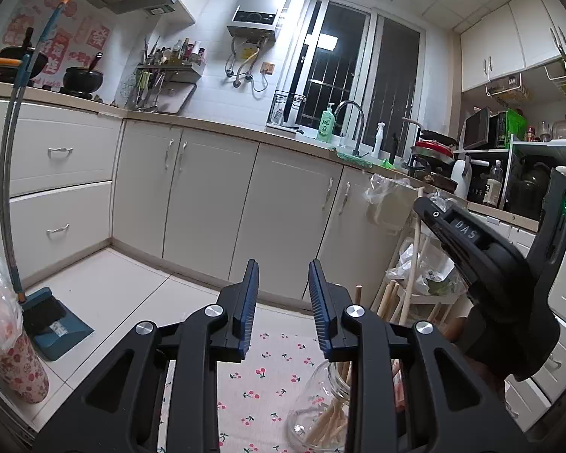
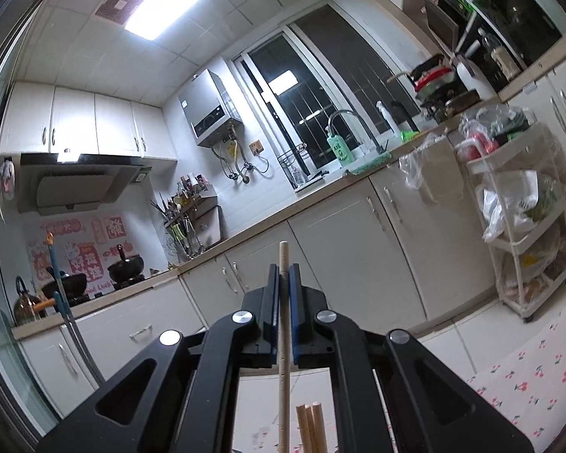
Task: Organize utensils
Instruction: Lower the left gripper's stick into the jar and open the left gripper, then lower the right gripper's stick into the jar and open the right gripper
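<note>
My left gripper (image 1: 283, 264) is open, and nothing lies between its blue pads. Below it, a clear glass jar (image 1: 313, 407) holds several pale wooden chopsticks (image 1: 328, 422) on the cherry-print cloth (image 1: 268, 377). More chopstick ends (image 1: 390, 290) rise behind the left gripper's right finger. My right gripper (image 1: 424, 205) hangs to the right, shut on one long chopstick (image 1: 411, 249) that stands nearly upright. In the right wrist view the same gripper (image 2: 284, 268) pinches this chopstick (image 2: 283, 253), whose tip pokes above the pads. Other chopstick ends (image 2: 311, 422) show below.
White base cabinets (image 1: 207, 196) run along the far wall under a counter with a sink tap (image 1: 352, 120). A broom and blue dustpan (image 1: 53, 321) stand at the left beside a floral bin (image 1: 11, 358). A white trolley (image 2: 517, 226) stuffed with bags stands at the right.
</note>
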Demonstrator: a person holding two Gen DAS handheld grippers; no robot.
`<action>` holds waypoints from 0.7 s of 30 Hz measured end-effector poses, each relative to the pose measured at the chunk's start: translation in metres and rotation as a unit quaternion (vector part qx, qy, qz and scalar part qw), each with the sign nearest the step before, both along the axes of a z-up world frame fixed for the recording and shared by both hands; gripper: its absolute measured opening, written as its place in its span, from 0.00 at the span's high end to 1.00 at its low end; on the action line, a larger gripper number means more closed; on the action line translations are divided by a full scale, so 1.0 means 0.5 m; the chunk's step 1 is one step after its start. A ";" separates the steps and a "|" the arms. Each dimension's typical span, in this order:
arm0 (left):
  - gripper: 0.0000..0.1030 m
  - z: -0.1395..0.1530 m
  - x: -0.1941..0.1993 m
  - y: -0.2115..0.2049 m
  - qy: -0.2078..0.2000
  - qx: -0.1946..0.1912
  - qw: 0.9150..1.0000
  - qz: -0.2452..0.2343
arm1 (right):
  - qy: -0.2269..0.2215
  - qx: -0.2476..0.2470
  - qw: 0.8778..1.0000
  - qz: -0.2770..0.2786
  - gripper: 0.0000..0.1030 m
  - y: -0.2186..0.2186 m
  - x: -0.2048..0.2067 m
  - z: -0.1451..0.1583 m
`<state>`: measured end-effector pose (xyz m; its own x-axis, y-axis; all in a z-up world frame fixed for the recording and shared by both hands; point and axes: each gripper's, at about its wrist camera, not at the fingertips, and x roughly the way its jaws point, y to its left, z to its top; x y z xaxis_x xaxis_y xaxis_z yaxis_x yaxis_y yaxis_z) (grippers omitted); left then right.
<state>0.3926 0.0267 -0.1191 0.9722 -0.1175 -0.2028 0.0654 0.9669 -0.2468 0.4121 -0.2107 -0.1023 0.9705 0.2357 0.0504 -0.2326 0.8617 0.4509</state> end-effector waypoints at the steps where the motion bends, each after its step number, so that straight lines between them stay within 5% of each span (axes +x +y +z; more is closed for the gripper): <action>1: 0.75 -0.002 0.000 -0.001 0.001 0.000 1.000 -0.001 | 0.001 -0.004 1.000 0.000 0.94 0.004 0.000 -0.004; 21: 0.66 -0.013 0.014 0.004 0.020 0.002 1.000 0.003 | 0.029 -0.076 0.997 0.019 0.94 0.028 -0.058 -0.057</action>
<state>0.3994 0.0287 -0.1258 0.9640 -0.1114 -0.2413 0.0507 0.9684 -0.2443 0.3830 -0.1970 -0.1309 0.9612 0.2721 -0.0451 -0.2427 0.9122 0.3302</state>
